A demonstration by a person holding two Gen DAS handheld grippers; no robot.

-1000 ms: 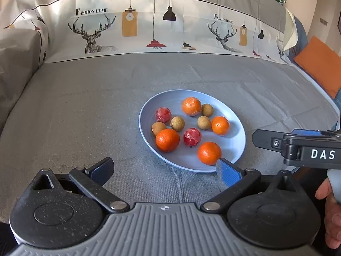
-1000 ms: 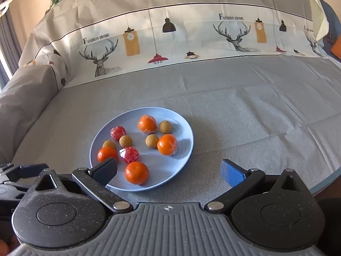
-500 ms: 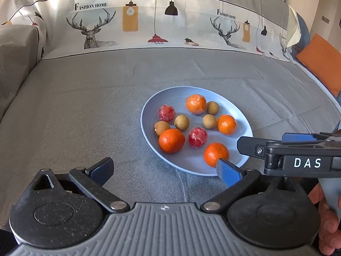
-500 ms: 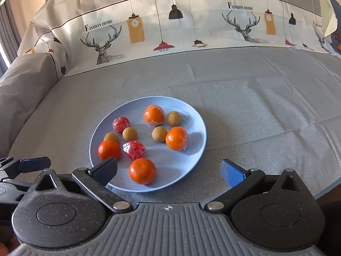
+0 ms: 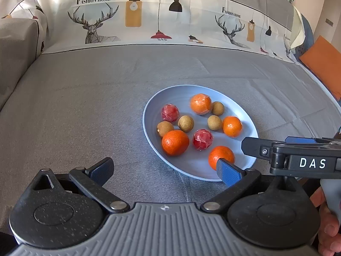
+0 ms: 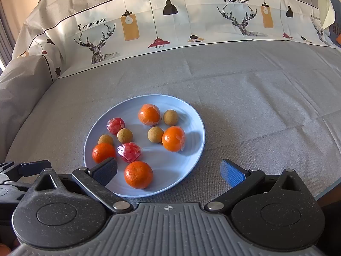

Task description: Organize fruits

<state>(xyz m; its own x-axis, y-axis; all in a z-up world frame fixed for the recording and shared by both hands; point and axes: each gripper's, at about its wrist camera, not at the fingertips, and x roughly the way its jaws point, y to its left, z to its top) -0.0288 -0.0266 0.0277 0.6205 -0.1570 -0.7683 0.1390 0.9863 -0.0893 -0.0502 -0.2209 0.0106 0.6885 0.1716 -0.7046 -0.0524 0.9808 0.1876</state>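
A round pale-blue plate (image 6: pixel 198 132) is sitting on the grey cloth-covered table (image 6: pixel 255 98), holding four oranges, four small brown fruits and two red wrapped fruits; both grippers are hovering before it.

Your left gripper (image 5: pixel 165 169) was a grey ribbed body with two speckled black round discs, black linkage arms on silver rivets and blue finger pads (image 5: pixel 227 171). Your right gripper (image 6: pixel 168 171) was built alike, and from the left view its black side carried white "DAS" lettering (image 5: pixel 312 163) and a small screw.
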